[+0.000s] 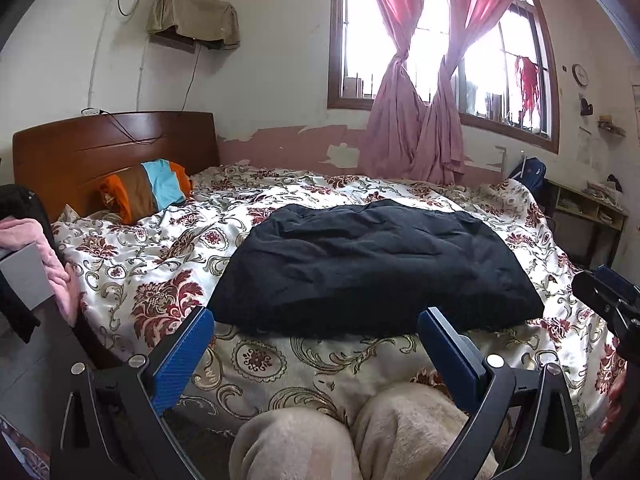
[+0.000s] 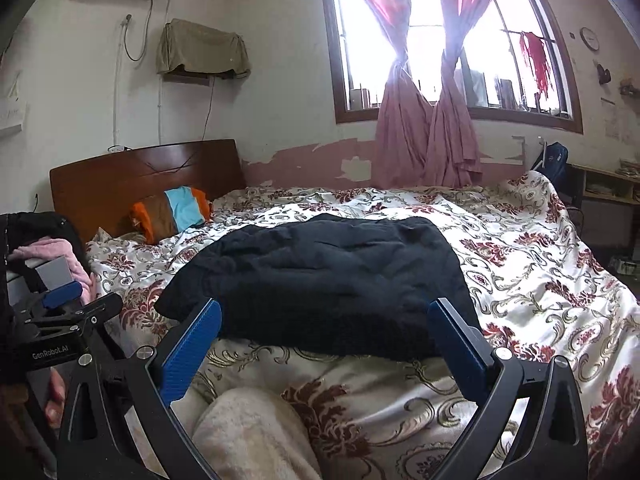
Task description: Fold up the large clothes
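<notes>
A dark navy garment (image 1: 372, 268) lies folded into a thick rectangle on the flowered bedspread (image 1: 152, 264); in the right wrist view the same garment (image 2: 328, 284) sits mid-bed. My left gripper (image 1: 316, 320) is open, held just short of the garment's near edge with nothing between its blue pads (image 1: 184, 356). My right gripper (image 2: 326, 312) is open too, its fingers (image 2: 460, 344) wide apart over the garment's near edge, holding nothing. Each gripper shows at the edge of the other's view: the right gripper (image 1: 612, 300), the left gripper (image 2: 60, 312).
A wooden headboard (image 1: 112, 152) and a striped orange, brown and blue pillow (image 1: 148, 188) are at the far left. Pink clothing (image 1: 48, 256) is piled at the left edge. Pink curtains (image 1: 416, 120) hang by the window. The person's light trousers (image 1: 320, 440) fill the bottom.
</notes>
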Demonstrator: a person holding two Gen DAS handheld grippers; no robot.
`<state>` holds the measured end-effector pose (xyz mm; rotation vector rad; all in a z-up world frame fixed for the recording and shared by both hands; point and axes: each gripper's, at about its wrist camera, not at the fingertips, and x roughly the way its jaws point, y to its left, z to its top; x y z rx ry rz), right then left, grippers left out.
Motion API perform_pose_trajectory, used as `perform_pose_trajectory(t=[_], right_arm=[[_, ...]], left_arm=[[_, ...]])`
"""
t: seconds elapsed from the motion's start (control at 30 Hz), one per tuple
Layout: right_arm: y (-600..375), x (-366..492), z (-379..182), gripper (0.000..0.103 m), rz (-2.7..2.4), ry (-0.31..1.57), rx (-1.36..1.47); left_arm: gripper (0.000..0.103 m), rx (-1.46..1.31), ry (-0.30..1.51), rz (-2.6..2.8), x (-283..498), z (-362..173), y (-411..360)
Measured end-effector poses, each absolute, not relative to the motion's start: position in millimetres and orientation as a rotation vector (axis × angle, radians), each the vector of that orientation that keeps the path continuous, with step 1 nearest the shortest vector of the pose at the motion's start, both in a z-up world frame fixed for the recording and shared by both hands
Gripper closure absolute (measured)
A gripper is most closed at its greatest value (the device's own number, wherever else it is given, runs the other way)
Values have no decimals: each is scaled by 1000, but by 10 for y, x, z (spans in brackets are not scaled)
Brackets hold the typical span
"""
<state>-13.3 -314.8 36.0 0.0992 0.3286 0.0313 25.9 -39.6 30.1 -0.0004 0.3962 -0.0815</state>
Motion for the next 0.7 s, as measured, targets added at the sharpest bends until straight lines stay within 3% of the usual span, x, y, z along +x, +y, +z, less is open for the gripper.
perform_pose_trajectory(t=[0.7], right_arm=[[-3051, -155, 171, 2, 59, 372, 78]], left_arm=[[0, 18, 398, -84, 104, 131, -389]])
